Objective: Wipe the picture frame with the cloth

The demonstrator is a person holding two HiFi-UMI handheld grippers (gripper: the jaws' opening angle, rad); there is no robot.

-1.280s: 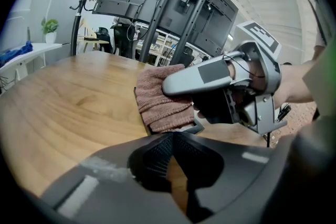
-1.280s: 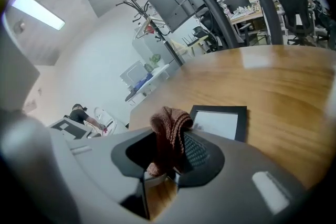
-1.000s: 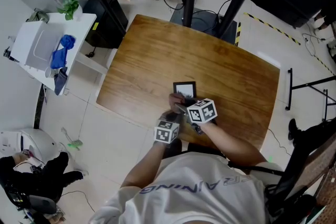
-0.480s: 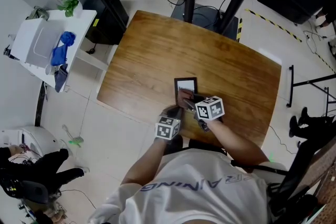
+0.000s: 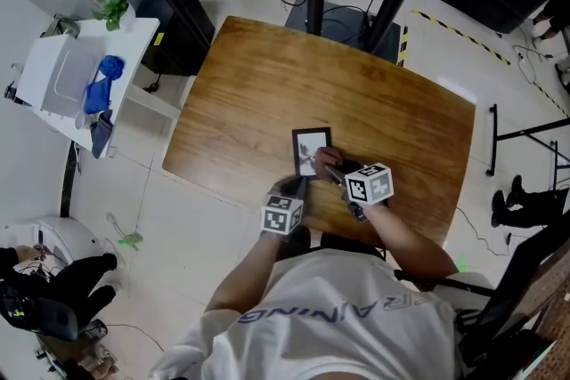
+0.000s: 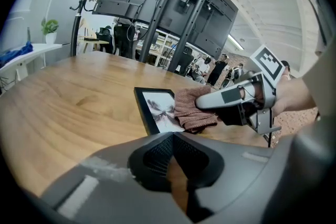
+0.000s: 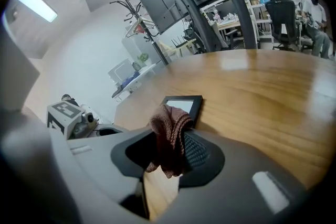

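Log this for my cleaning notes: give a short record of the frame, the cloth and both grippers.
frame: flat on the table, toward the person's side
cloth: bunched, resting on the frame's right part
right gripper: shut on the cloth
left gripper: shut, empty, close to the frame's near corner

The person wears a white short-sleeved T-shirt [image 5: 356, 351] with grey lettering across the chest. Left tongs [image 5: 294, 185] and right tongs [image 5: 326, 165] have grey bodies, black ribbed pads [image 6: 155, 155], and a white cube [image 5: 282, 216] each, bearing black square markers.
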